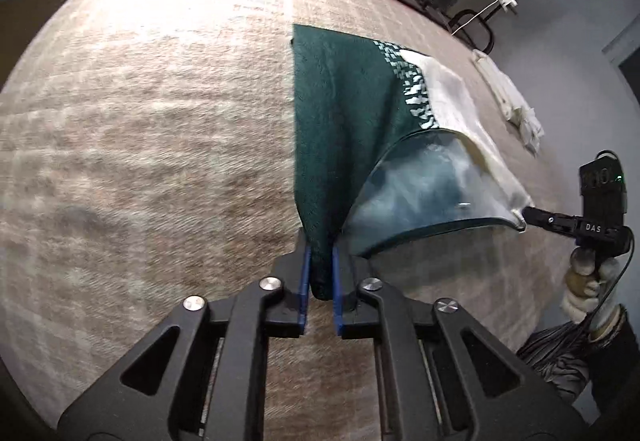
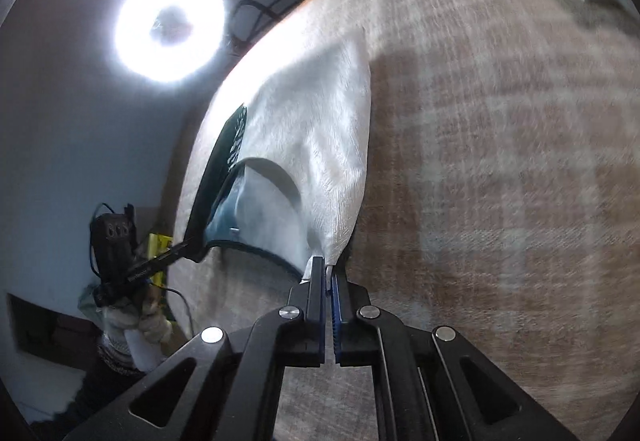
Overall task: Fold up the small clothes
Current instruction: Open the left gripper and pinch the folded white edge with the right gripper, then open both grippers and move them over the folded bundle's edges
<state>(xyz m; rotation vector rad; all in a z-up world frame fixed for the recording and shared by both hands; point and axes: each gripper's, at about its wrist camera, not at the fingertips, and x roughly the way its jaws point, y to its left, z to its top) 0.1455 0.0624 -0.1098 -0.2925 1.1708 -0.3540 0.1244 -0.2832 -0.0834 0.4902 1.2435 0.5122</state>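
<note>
Now both tools are clamped on one small garment (image 1: 340, 113), dark green on one half and white on the other, with a patterned band between. Left tool (image 1: 320, 261) pinches a bunched green corner between its blue pads; the cloth fills the narrow gap. Right tool (image 2: 327, 273) is clenched tight on the white corner, thin fabric edge pressed between the pads. In the left wrist view the right tool (image 1: 528, 215) shows at the far right, biting the white corner, held by a gloved hand (image 1: 586, 281). In the right wrist view the left tool (image 2: 188, 241) shows at the left, on the green corner, with a gloved hand (image 2: 140, 321) under it.

Garment's near edge is lifted off the table (image 1: 140, 121) and stretched between the two tools, opening gaping so the pale inside shows. Far end lies on the table's woven beige cover. Another white cloth (image 1: 508, 97) sits on the table well apart, near the far right edge. Bright lamp (image 2: 170, 27) behind the table edge. Both views are motion-blurred.
</note>
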